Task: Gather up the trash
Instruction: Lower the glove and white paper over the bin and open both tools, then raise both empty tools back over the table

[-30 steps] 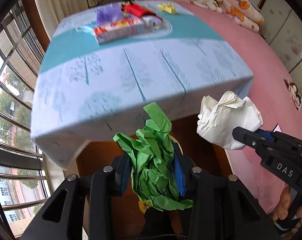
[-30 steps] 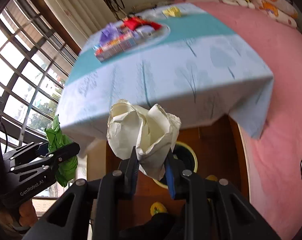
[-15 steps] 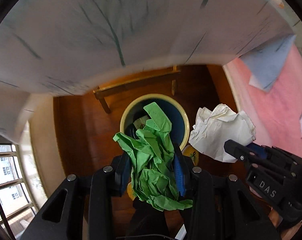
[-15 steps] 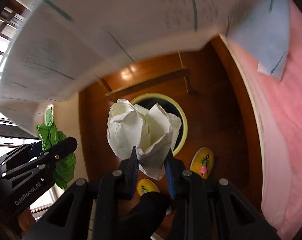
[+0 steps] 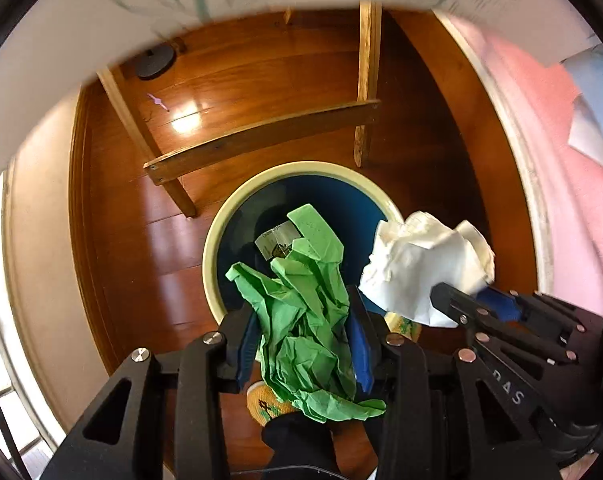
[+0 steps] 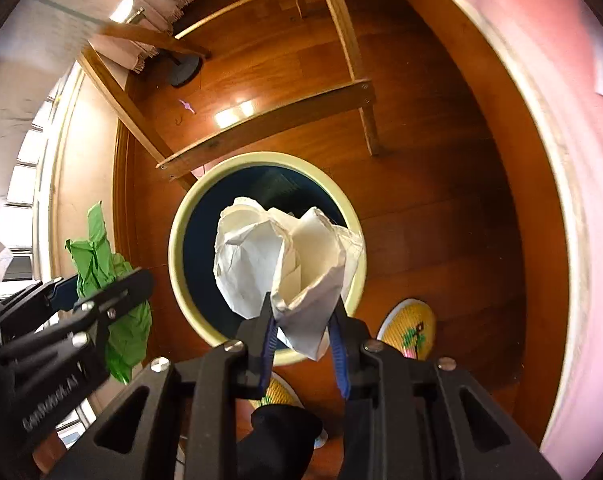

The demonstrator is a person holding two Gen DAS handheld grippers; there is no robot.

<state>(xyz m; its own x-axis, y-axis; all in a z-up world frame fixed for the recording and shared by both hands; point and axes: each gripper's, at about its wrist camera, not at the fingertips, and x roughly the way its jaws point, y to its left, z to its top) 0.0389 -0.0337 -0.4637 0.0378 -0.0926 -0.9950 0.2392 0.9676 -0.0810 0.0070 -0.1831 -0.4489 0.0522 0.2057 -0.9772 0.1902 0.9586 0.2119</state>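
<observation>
Home bedroom: pink bedspread [image 5: 553, 184], slippers [image 6: 409, 330].

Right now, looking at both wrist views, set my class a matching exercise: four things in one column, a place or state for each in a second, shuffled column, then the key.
Things
1. green paper
2. white paper
3. bin
4. slipper

Places or states
A. on the wooden floor, right of the bin in the right wrist view
B. crumpled, clamped in the left gripper
C. round, cream rim, dark inside, standing on the floor by the table legs
D. crumpled, clamped in the right gripper

Pairs: 1-B, 2-D, 3-C, 4-A
</observation>
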